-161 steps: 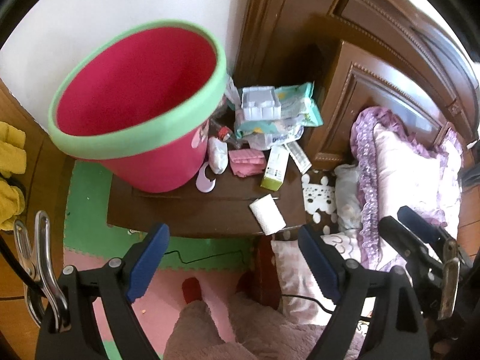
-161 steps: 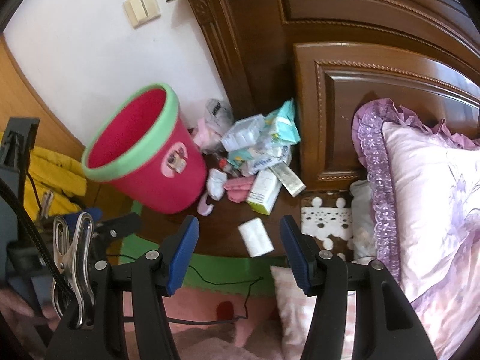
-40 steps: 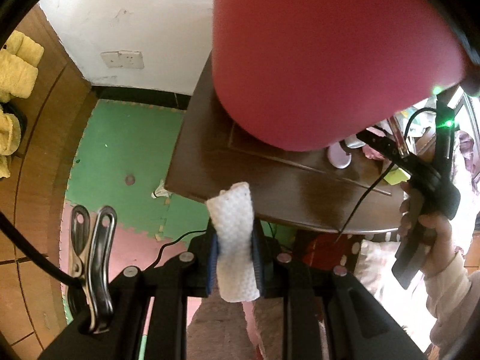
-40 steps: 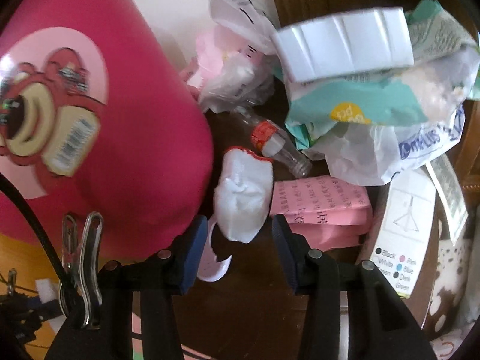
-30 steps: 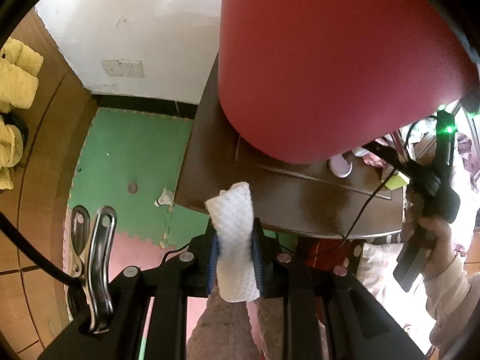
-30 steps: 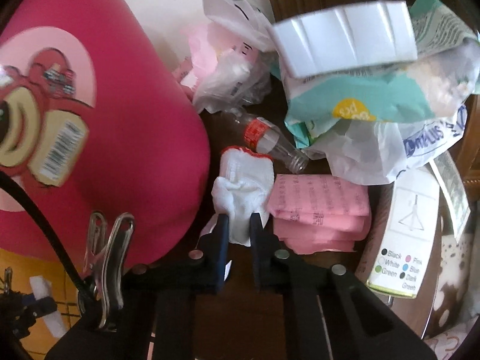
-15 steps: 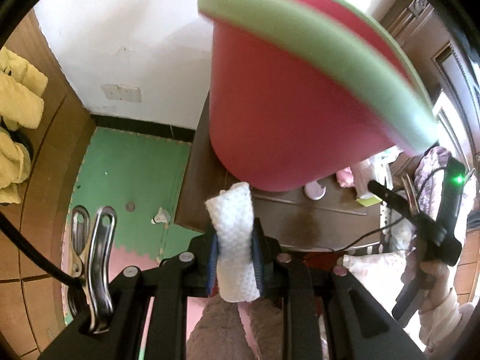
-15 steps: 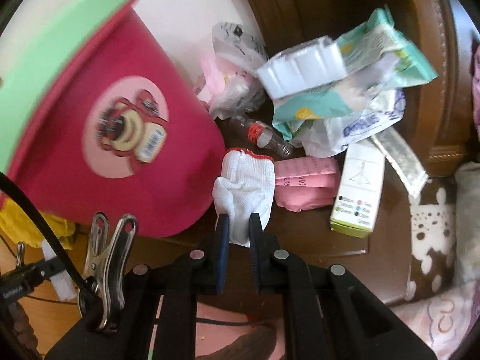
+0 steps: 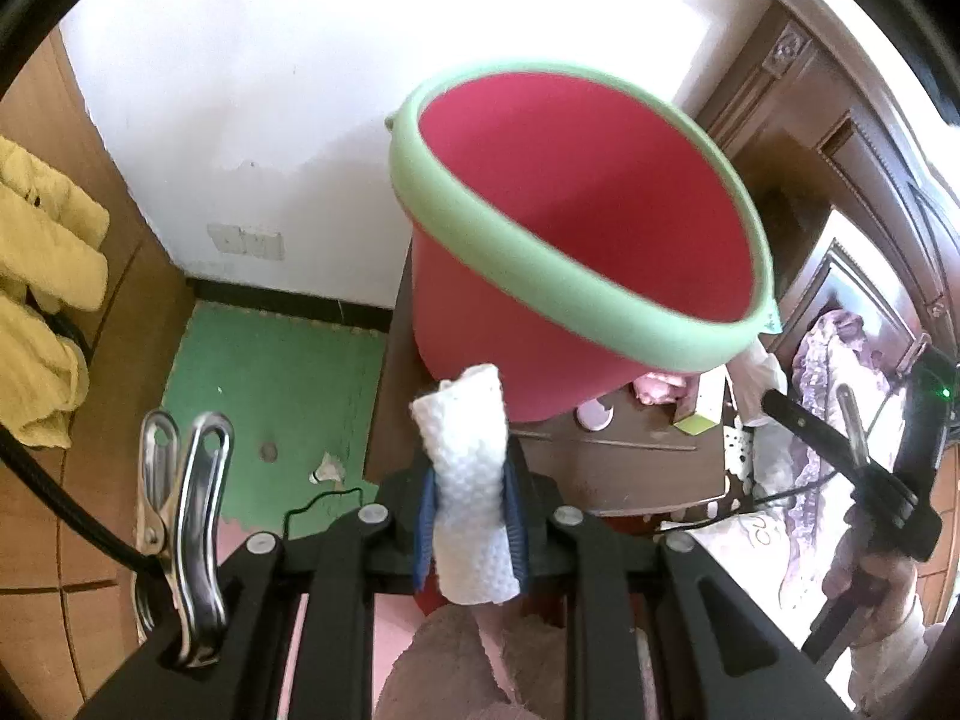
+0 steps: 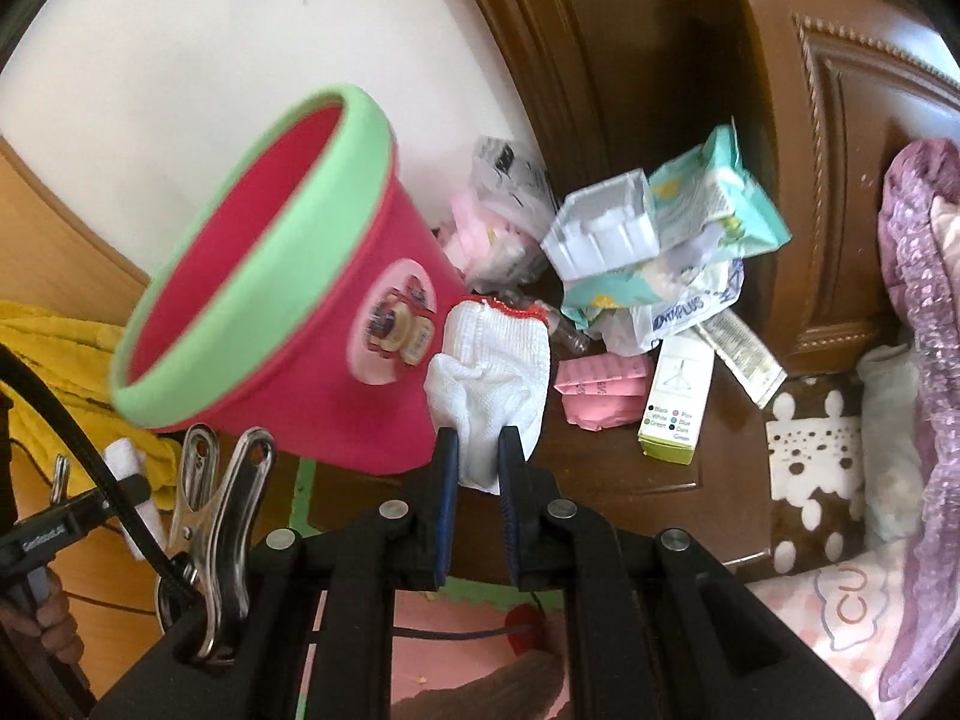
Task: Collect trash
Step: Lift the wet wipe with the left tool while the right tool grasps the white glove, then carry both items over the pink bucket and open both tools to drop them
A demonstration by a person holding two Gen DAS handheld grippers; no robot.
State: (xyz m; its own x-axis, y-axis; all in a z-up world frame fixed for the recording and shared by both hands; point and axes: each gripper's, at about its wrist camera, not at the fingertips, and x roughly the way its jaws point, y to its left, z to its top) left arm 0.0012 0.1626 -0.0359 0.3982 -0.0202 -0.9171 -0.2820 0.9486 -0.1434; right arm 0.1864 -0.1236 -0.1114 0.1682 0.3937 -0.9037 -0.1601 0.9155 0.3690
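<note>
A pink bin with a green rim stands on the dark wooden nightstand. My left gripper is shut on a rolled white paper towel, held in front of and below the bin's rim. My right gripper is shut on a white knitted glove with a red cuff, lifted beside the bin's right wall. In the left wrist view the right gripper shows at the far right edge, held by a hand.
Trash lies piled on the nightstand behind the glove: a white plastic tray, teal wipe packets, a pink packet, a white and green box. Headboard and pillows are to the right; green floor mat to the left.
Both grippers have risen with their loads. The glove has come up off the nightstand, and the bin's green rim and open mouth have come into the left wrist view.
</note>
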